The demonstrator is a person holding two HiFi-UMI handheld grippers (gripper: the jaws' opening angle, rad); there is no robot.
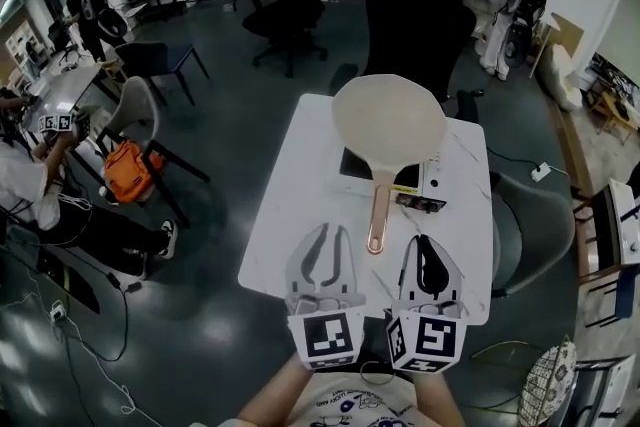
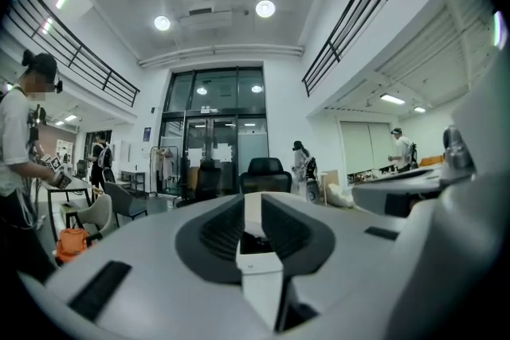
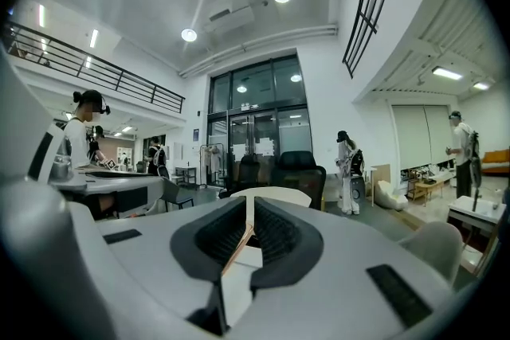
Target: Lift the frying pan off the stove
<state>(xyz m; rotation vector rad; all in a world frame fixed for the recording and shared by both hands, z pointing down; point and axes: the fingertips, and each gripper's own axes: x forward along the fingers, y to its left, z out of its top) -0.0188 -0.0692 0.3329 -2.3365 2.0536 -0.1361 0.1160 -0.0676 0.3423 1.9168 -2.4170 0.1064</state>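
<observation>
A cream frying pan (image 1: 388, 125) with a copper handle (image 1: 377, 215) sits on a small white and black stove (image 1: 420, 183) on the white table (image 1: 290, 215). The handle points toward me. My left gripper (image 1: 322, 231) rests over the table's near edge, left of the handle's end, jaws shut and empty. My right gripper (image 1: 424, 241) lies just right of the handle, also shut and empty. In the right gripper view the gripper (image 3: 249, 203) looks over its closed jaws at the pan (image 3: 275, 194). The left gripper (image 2: 252, 199) faces the room.
A black office chair (image 1: 415, 15) stands behind the table and a grey chair (image 1: 535, 230) at its right. An orange bag (image 1: 130, 170) and another chair are at the left. Several people stand about the room. Cables lie on the floor.
</observation>
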